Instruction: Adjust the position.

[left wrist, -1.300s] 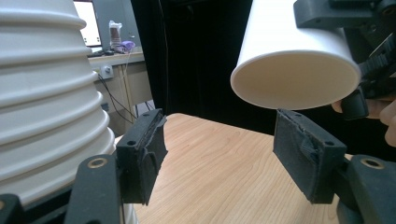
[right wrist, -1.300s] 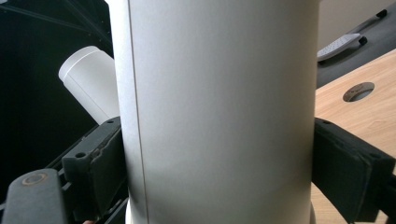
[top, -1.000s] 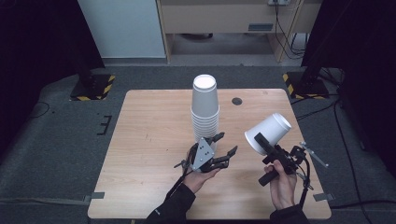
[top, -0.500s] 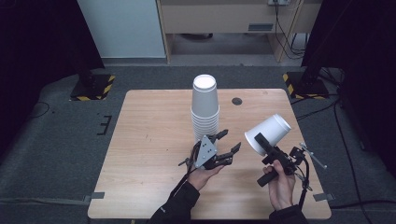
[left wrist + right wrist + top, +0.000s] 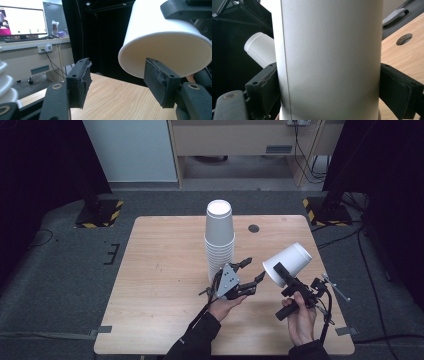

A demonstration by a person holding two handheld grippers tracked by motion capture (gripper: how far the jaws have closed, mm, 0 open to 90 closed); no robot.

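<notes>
Two tools over table (image 5: 165,270). Right tool (image 5: 281,273) clamps white paper cup (image 5: 287,264), tilted in air, mouth toward left tool (image 5: 252,271). Left tool jaws apart, empty, just beside cup rim. Cup stack (image 5: 219,237) stands at table centre.

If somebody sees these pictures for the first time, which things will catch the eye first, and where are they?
First, the tall stack of white cups standing near the middle of the wooden table. Next, the single white cup held tilted above the table's right part, gripped by the right tool. The left tool, jaws open with nothing between them, sits between the stack and that cup.
</notes>
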